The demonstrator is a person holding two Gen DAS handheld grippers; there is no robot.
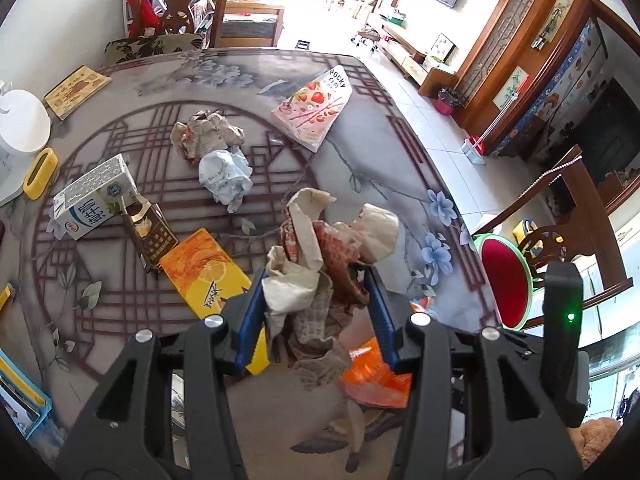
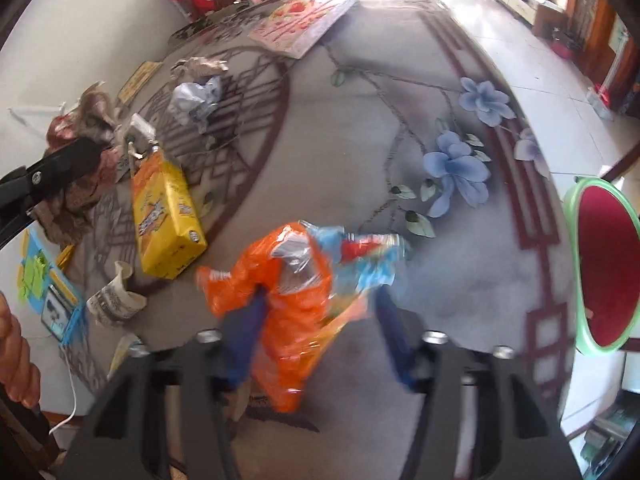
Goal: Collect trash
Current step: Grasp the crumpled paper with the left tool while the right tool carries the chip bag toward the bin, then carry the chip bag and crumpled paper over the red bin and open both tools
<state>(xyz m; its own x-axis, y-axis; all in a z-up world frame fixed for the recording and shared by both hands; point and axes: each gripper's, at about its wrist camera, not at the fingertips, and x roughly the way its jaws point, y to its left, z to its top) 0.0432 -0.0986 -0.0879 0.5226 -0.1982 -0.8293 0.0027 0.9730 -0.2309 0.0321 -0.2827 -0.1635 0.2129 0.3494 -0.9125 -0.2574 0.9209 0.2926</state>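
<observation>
My left gripper (image 1: 318,276) is shut on a big wad of crumpled brown and beige paper (image 1: 320,248) and holds it above the table; the wad also shows in the right wrist view (image 2: 80,160). My right gripper (image 2: 316,304) is shut on an orange and blue plastic snack wrapper (image 2: 296,280), held just above the tablecloth; the wrapper also shows in the left wrist view (image 1: 372,376). The right view is blurred by motion. More trash lies on the table: a yellow-orange carton (image 1: 204,272), a white milk carton (image 1: 94,196), a brown box (image 1: 150,236), two paper wads (image 1: 208,132) and a pink Pocky box (image 1: 314,106).
The round table has a flowered cloth (image 1: 400,160). A red stool with a green rim (image 1: 506,280) stands at the table's right edge. A white appliance (image 1: 20,128) and a yellow holder (image 1: 40,172) sit at far left. A curled paper scrap (image 2: 116,296) lies near the front.
</observation>
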